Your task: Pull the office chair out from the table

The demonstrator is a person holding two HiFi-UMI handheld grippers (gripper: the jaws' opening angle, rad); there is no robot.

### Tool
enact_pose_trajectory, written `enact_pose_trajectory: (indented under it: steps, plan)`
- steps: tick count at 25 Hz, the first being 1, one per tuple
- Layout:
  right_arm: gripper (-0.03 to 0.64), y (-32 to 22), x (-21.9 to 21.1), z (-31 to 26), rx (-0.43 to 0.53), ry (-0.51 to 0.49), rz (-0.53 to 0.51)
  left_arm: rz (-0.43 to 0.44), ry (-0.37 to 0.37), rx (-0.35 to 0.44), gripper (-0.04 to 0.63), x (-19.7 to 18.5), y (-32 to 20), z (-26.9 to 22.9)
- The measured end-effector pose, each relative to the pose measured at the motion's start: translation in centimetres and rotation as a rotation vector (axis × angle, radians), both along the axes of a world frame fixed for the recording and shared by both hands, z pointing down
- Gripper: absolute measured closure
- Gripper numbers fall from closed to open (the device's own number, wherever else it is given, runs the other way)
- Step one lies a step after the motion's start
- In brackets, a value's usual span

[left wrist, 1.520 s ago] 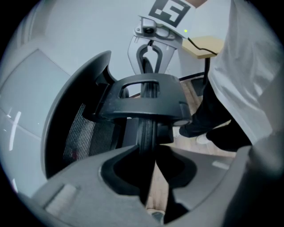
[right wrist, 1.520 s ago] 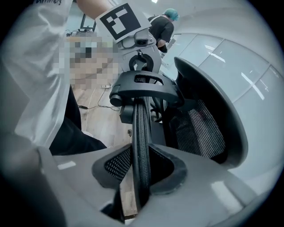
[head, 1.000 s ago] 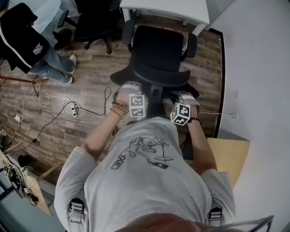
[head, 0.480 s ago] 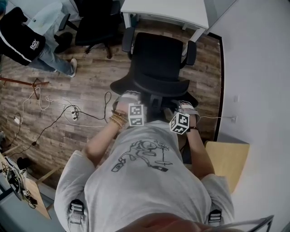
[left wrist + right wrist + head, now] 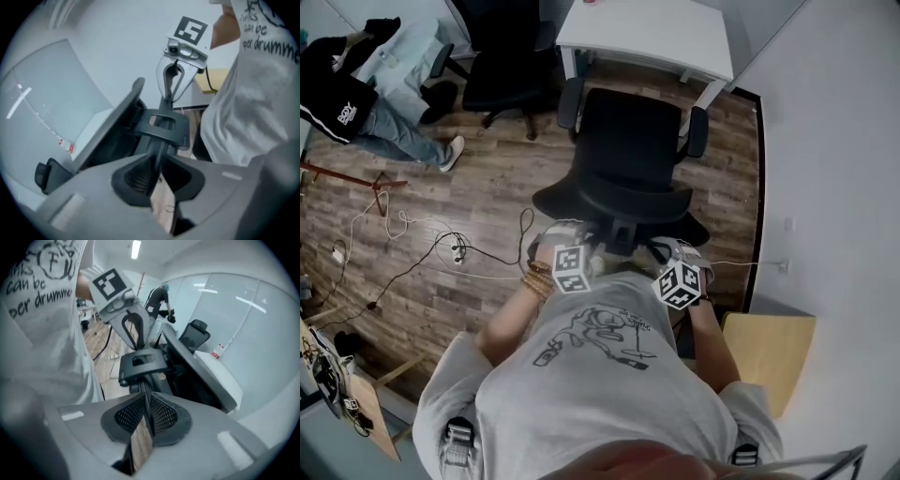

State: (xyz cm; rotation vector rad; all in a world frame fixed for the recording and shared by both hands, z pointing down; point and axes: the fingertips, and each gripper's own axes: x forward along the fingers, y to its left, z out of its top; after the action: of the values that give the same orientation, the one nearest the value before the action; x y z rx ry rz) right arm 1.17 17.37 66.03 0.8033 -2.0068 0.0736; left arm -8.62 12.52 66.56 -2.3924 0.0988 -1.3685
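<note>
The black office chair (image 5: pixel 628 141) stands on the wooden floor (image 5: pixel 487 187) with its back to the person and its seat facing the white counter (image 5: pixel 647 33). The front of the seat lies close by the counter's near edge, and whether any of it sits under the top cannot be told from above. The armrests flank the seat, the right one just beside a counter leg.

Both tools meet at the rear of the chair, low behind the backrest. The left tool (image 5: pixel 581 246) and the right tool (image 5: pixel 670 255) point at each other across the chair's back support. Each one's own view shows the other, marker cube on top.

The left tool's jaws are closing, and a thin dark bar (image 5: pixel 159 154) of the back frame fills the gap at the tips of its pads (image 5: pixel 136 176). The right tool's jaws are closing too, with its mesh-faced pads (image 5: pixel 129 416) pinching the same sort of bar (image 5: pixel 145 394).

Cables (image 5: pixel 455 225) trail over the floor to the left. A second black chair (image 5: pixel 502 56) stands by the counter's left end, and another person (image 5: pixel 356 94) is further left.
</note>
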Motion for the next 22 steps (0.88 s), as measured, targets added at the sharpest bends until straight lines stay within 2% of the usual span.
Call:
enact_pose_trajectory:
  steps: [1,2,8,12,15,22]
  plan:
    - [0.584,-0.2,-0.5,-1.2,0.017,-0.069,0.030,-0.032,0.062,-0.006,0.573,0.1,-0.2,-1.1]
    - [0.590,-0.6,-0.9,-2.6,0.036,-0.141,0.060,-0.066,0.132,-0.022,0.594,0.3,-0.4,-2.4]
    - [0.611,-2.8,-2.1,-10.8,0.148,-0.518,0.233,-0.311,0.658,-0.261,0.594,2.7,-2.2,-12.1]
    - [0.611,-4.0,-1.6,-16.7,0.217,-0.779,0.357,-0.384,0.900,-0.362,0.594,3.7,-2.9,-18.0]
    - [0.611,-4.4,-1.6,-20.0,0.283,-0.854,0.361,-0.369,0.984,-0.379,0.594,4.0,-2.7,-20.9]
    - [0.611,-4.7,-2.3,-23.0,0.352,-0.846,0.313,-0.343,1.047,-0.383,0.594,4.5,-1.9,-23.9]
